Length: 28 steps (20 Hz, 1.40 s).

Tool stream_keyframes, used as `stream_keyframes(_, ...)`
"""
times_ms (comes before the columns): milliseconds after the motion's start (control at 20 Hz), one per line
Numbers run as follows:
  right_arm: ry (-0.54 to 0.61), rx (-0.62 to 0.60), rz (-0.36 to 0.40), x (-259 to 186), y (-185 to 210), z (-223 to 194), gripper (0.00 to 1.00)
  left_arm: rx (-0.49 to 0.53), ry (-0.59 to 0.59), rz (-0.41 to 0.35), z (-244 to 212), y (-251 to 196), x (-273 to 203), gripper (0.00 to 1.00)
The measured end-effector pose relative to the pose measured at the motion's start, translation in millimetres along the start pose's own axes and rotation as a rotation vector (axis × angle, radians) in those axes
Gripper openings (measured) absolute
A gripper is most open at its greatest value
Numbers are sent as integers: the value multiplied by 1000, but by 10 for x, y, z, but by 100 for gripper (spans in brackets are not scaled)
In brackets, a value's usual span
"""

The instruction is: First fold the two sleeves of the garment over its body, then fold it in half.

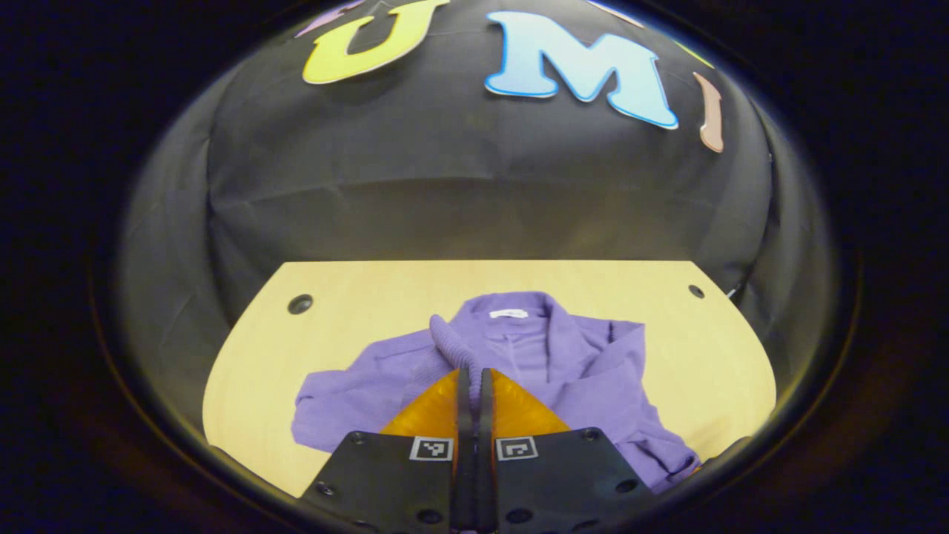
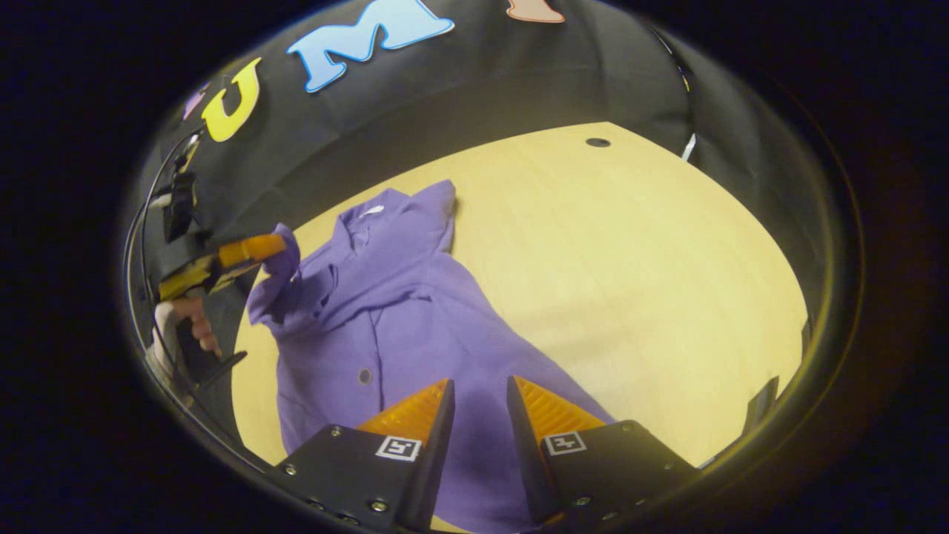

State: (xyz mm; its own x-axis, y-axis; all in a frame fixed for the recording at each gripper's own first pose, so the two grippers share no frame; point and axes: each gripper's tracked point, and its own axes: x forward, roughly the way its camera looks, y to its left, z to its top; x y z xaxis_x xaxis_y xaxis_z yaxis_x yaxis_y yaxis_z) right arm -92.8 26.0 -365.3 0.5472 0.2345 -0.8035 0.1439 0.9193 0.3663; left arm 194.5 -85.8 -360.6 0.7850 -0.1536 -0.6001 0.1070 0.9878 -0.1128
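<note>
A purple garment (image 1: pixel 563 356) lies on the wooden table (image 1: pixel 356 297), its collar pointing to the far side. My left gripper (image 1: pixel 474 371) is shut on the ribbed cuff of one sleeve (image 1: pixel 451 343), which rises off the cloth. From the right gripper view, the left gripper (image 2: pixel 252 251) holds that sleeve (image 2: pixel 285 256) lifted over the garment's (image 2: pixel 400 311) left shoulder. My right gripper (image 2: pixel 480 386) hovers open above the lower body of the garment, nothing between its fingers. The other sleeve looks folded in over the body.
The table has small round holes (image 1: pixel 300 303) (image 2: pixel 597 142) near its far corners. Bare tabletop (image 2: pixel 630 245) spreads to the right of the garment. A hand (image 2: pixel 185 319) grips the left gripper's handle at the table's left edge. The black cloth wall stands close behind.
</note>
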Motion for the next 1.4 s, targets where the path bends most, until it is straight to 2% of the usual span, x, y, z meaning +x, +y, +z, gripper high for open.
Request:
stream_keyframes(300, 25, 2, -19, -218, -297, -198, 46, 51, 25, -78, -44, -794, 221, 7)
stream_keyframes(550, 51, -11, -39, -285, -504, -358, 46, 119, 68, -141, -256, -1407, 394, 7)
stream_keyframes(900, 89, -23, -32, -304, -592, -507, 46, 108, 137, -103, -569, -1534, 569, 7)
stream_keyframes(1050, 103, -60, -34, -295, -589, -551, 46, 107, 150, -121, -607, -1583, 582, 9)
stream_keyframes(1100, 106, -68, -34, -285, -589, -561, 46, 108, 149, -129, -615, -1588, 560, 15)
stream_keyframes(1200, 119, -76, -29, -248, -591, -598, 46, 114, 137, -138, -563, -1599, 517, 70)
stream_keyframes(1250, 123, -80, -33, -220, -570, -585, 58, 116, 133, -139, -568, -1567, 495, 98)
stream_keyframes(1300, 126, -83, -34, -219, -562, -590, 55, 117, 135, -137, -579, -1536, 469, 98)
stream_keyframes(1400, 135, -92, -33, -230, -523, -634, 70, 109, 145, -142, -618, -1465, 354, 97)
